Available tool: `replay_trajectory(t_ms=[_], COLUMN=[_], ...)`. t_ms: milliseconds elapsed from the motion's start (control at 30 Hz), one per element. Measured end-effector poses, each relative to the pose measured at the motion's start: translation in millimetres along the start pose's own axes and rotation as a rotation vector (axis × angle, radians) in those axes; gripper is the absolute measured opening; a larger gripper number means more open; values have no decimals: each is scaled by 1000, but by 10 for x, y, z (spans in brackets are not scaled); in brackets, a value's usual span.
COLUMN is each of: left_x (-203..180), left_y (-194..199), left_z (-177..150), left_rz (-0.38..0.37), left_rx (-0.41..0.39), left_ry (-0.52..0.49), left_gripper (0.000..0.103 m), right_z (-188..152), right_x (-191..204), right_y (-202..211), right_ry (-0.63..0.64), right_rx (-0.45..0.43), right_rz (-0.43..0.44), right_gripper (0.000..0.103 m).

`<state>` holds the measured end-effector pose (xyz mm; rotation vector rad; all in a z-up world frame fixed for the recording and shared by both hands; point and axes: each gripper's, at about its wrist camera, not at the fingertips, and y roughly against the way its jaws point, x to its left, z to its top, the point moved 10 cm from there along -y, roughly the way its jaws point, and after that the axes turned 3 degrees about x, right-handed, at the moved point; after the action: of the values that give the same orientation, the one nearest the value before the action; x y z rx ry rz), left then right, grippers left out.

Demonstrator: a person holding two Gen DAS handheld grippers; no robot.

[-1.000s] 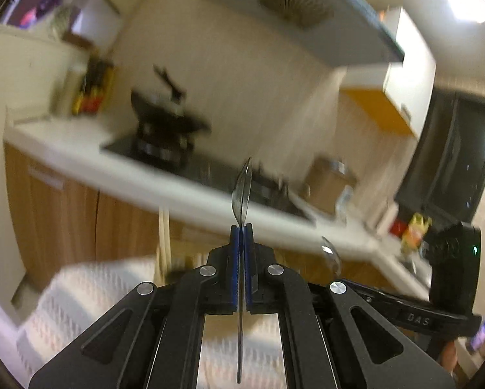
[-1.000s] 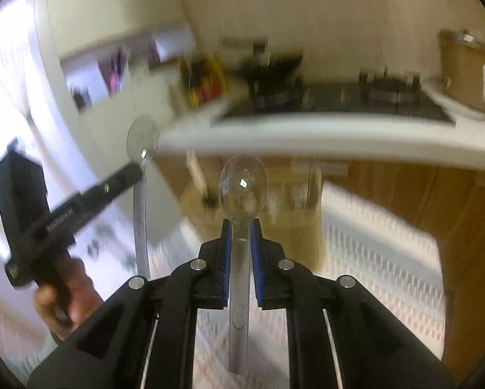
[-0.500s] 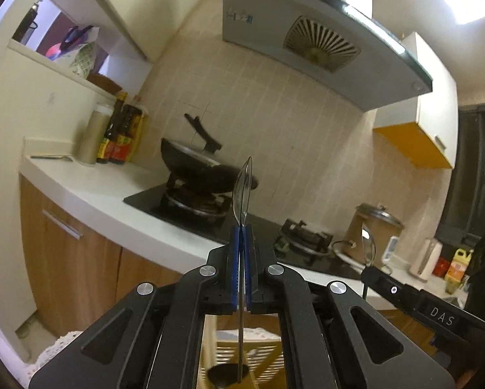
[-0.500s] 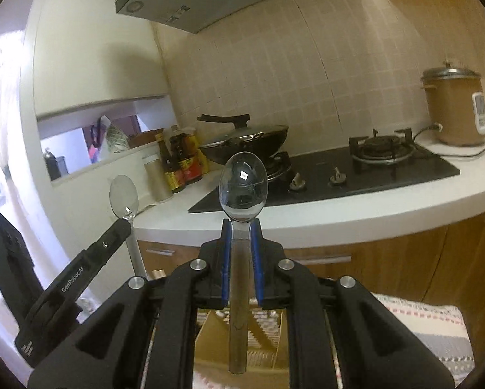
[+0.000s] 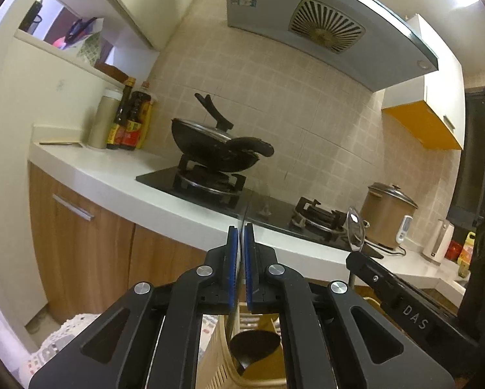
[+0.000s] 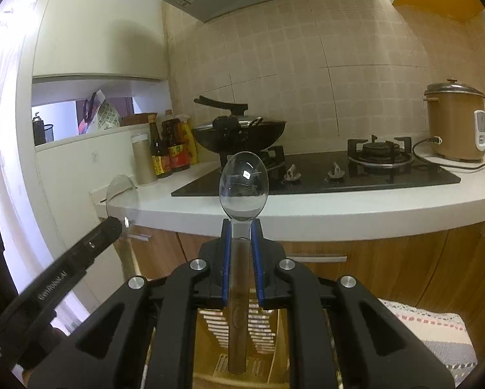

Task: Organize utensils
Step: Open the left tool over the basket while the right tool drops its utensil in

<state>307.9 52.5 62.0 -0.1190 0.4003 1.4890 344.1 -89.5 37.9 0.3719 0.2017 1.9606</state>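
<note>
My right gripper [image 6: 241, 223] is shut on a clear plastic spoon [image 6: 244, 186], bowl up and facing me, handle hanging down over a beige slatted basket [image 6: 262, 327]. My left gripper [image 5: 241, 231] is shut on a second clear spoon [image 5: 243, 207], seen edge-on as a thin line; its bowl [image 6: 122, 199] shows in the right wrist view at the left gripper's tip. A dark ladle-like bowl [image 5: 254, 347] lies in the beige basket [image 5: 216, 356] below the left gripper. The right gripper's spoon [image 5: 355, 230] shows at the right of the left wrist view.
A white kitchen counter [image 6: 356, 204] with a black gas hob [image 6: 323, 175] stands ahead. A black wok [image 5: 216, 149], sauce bottles [image 5: 129, 120] and a brown rice cooker [image 6: 453, 126] are on it. A patterned cloth [image 6: 427, 330] lies beneath the basket.
Both grippers have tilted up from the cloth and basket toward the counter and steadied, each still holding its spoon. The left spoon's bowl now reads as a thin edge.
</note>
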Motion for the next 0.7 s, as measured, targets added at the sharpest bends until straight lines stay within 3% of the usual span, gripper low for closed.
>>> replay_trajectory(t_ms=[100, 167, 267, 500, 700], left_x=[4, 10, 39, 97, 83], left_y=[115, 183, 305, 641, 952], left_z=[25, 44, 86, 129, -56], left_rz=[-2, -5, -11, -3, -11], left_rx=[-6, -6, -2, 10, 91], left_ry=[-5, 1, 15, 9, -1], left_gripper=[23, 23, 23, 23, 24], right_z=[-21, -27, -38, -89, -193], right_x=[-2, -1, 18, 14, -103], right_y=[80, 153, 270, 536, 826], right_ry=[-6, -13, -12, -17, -39], right_rx=[15, 20, 29, 59, 129], right_rz=[11, 18, 22, 15, -2], right_gripper=[11, 12, 27, 28, 28])
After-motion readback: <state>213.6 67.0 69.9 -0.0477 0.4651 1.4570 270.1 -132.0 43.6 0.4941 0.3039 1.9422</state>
